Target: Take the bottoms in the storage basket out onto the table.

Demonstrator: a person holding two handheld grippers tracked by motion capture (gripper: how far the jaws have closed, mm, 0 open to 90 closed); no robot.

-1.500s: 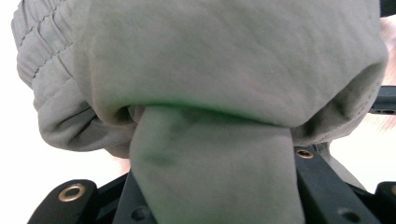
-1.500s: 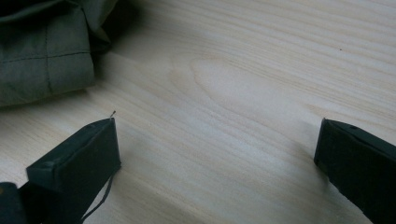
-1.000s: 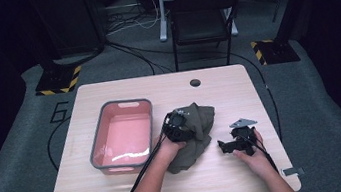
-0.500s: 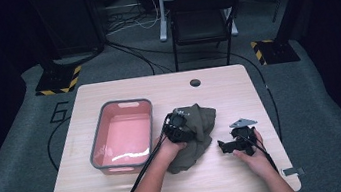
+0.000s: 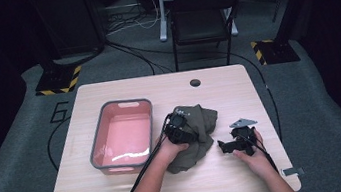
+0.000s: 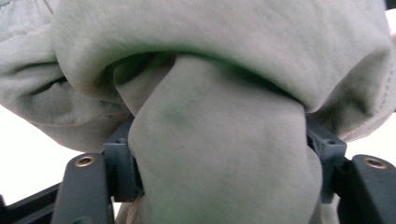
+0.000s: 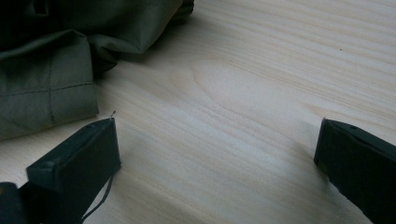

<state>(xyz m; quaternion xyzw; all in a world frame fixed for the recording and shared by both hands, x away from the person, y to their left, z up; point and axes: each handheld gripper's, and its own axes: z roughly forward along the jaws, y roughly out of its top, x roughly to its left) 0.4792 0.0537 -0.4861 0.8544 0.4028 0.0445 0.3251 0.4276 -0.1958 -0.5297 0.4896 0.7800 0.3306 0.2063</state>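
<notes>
The olive-green garment lies crumpled a little right of the middle of the high view, on the wooden bench, just right of the pink tub. The left gripper rests on the upper left part of the cloth. Its jaws have just been opening, and in the left gripper view a thick roll of the garment is between them, filling the gap from one side to the other. Whether the pads press on the fabric or only touch it, I cannot tell. Both hands are in the same place as one second ago, and the cloth lies as it did then.

The right gripper sits at the lower right of the high view, near the garment but apart from it. In the right gripper view its jaws stand wide apart over bare wood, with the hem of the garment at the upper left.

I judge that the left gripper is letting go of the fold, perhaps to take a new hold.
</notes>
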